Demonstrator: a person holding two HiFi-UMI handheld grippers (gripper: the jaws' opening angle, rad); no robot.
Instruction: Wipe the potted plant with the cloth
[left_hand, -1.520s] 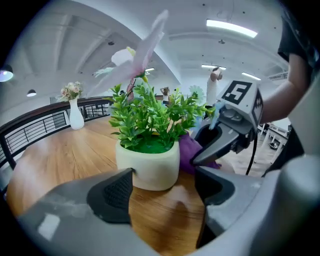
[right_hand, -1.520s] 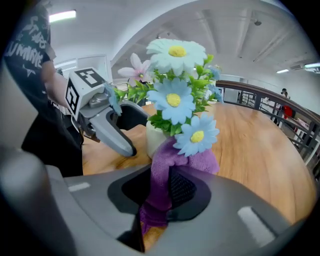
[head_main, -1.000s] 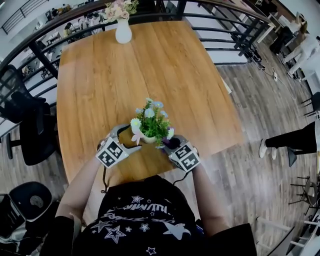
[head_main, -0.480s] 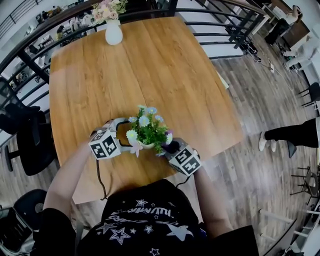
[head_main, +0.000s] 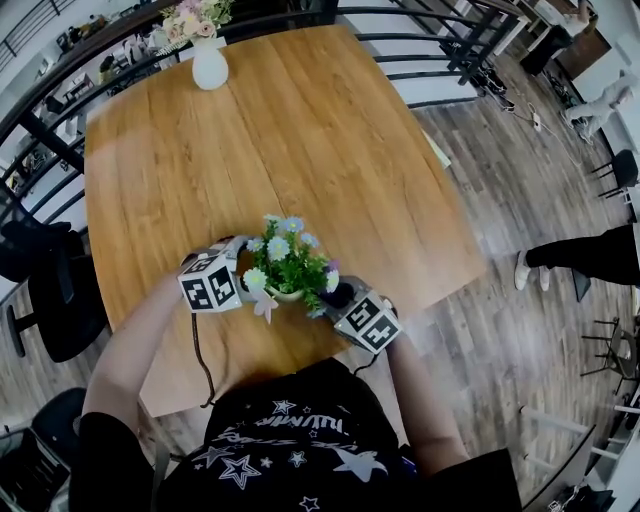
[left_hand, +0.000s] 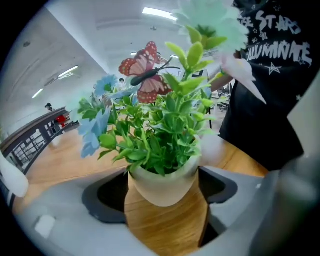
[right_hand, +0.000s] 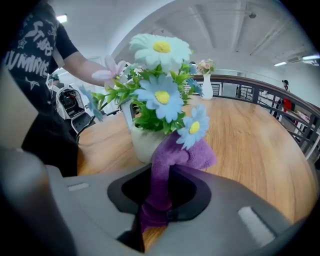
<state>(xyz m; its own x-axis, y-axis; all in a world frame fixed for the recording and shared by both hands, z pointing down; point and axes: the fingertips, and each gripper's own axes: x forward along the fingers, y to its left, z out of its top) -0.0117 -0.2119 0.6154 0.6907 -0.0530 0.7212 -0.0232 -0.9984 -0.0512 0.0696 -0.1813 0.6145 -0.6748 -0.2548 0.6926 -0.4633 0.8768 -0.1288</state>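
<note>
From the head view the potted plant (head_main: 288, 262) shows mostly as foliage and pale blossoms; its pot (left_hand: 162, 187) is almost wholly covered from above, and the tips of both tongs vanish under the leaves. There the cloth (right_hand: 172, 160) is only a dark patch beside the right marker cube, too small to read. The left gripper view does not show the cloth, and its topmost flower is blurred and cut off by the frame's upper edge. The right gripper view hides the pot's front behind the purple cloth. The plant stands upright on the counter (head_main: 300, 120), its long axis vertical, stems and a butterfly ornament (left_hand: 145, 67) rising straight from the whitish pot. It sits near the counter's near edge, just in front of the person's dark star-printed shirt (head_main: 290, 440). The left tongs (left_hand: 165, 200) are released: the 2 jaws stand wide on either side of the pot and have just been closing a little (whether the pads touch it cannot be told). The right tongs (right_hand: 160, 200) are clenched on the cloth, whose bunched upper end lies against the pot under a blue flower. A white vase (head_main: 209, 68) of flowers stands well apart at the far corner.
</note>
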